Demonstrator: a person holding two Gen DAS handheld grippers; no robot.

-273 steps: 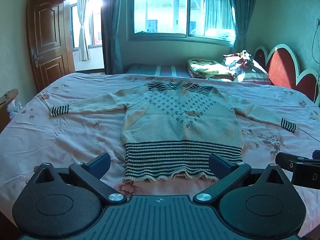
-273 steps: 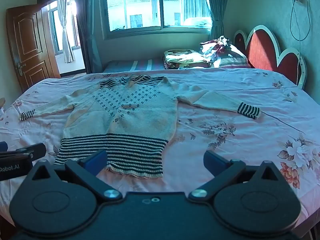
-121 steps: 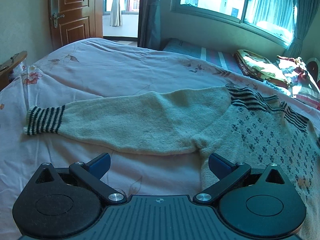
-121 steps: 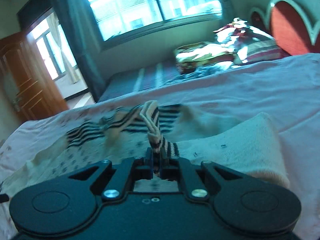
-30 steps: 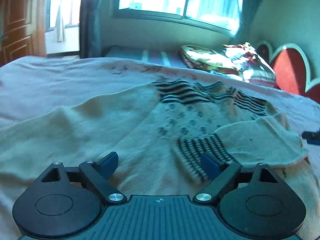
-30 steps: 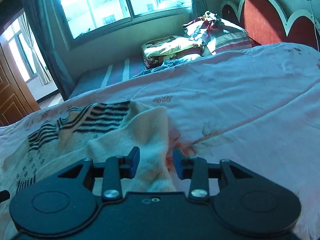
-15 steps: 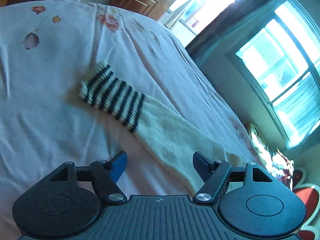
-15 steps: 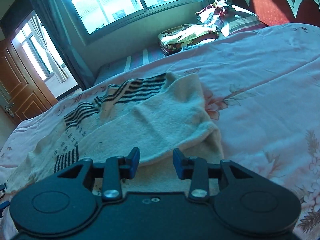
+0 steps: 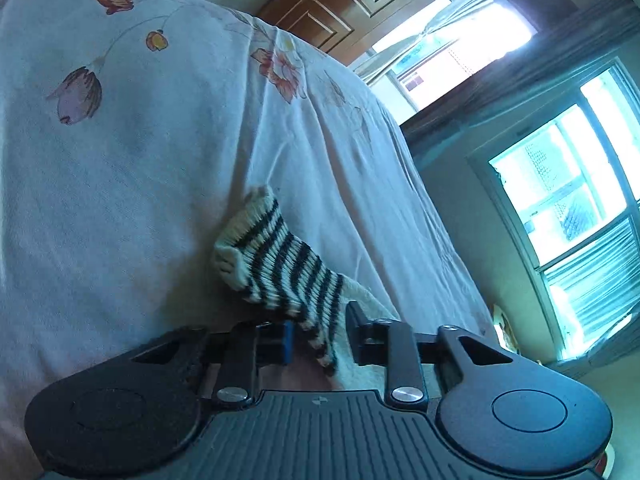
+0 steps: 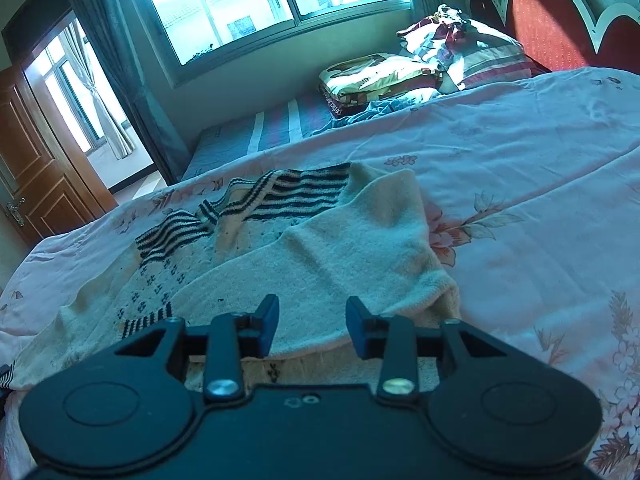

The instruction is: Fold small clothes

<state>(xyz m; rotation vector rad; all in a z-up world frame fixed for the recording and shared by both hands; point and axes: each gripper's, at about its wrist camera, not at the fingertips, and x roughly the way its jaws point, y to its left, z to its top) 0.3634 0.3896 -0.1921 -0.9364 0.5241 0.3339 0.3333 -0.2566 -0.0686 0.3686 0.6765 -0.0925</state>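
Right now my left claw (image 9: 320, 330) sits with its fingers parted around the striped cuff (image 9: 276, 258) of the sweater's left sleeve; the cuff lies in the gap, but the fingers have not pinched it, so I count it as released. My right claw (image 10: 312, 322) is likewise spread and grasping nothing, hovering just over the sweater (image 10: 248, 264), which lies flat on the bed (image 10: 540, 200). Its right sleeve (image 10: 340, 256) is already folded across the chest, cuff lying near the middle.

I judge the next move is to close on the left cuff and carry that sleeve over too. What worries me:

- The cuff is bunched and tilted between the fingers, so a shallow pinch could catch only the ribbed edge and slip out mid-carry.
- The floral bedsheet (image 9: 140, 140) is right beneath the cuff; closing too low could grab it along with the knit and drag it.
- Pulling the sleeve hard could shift the whole body and undo the fold already laid.
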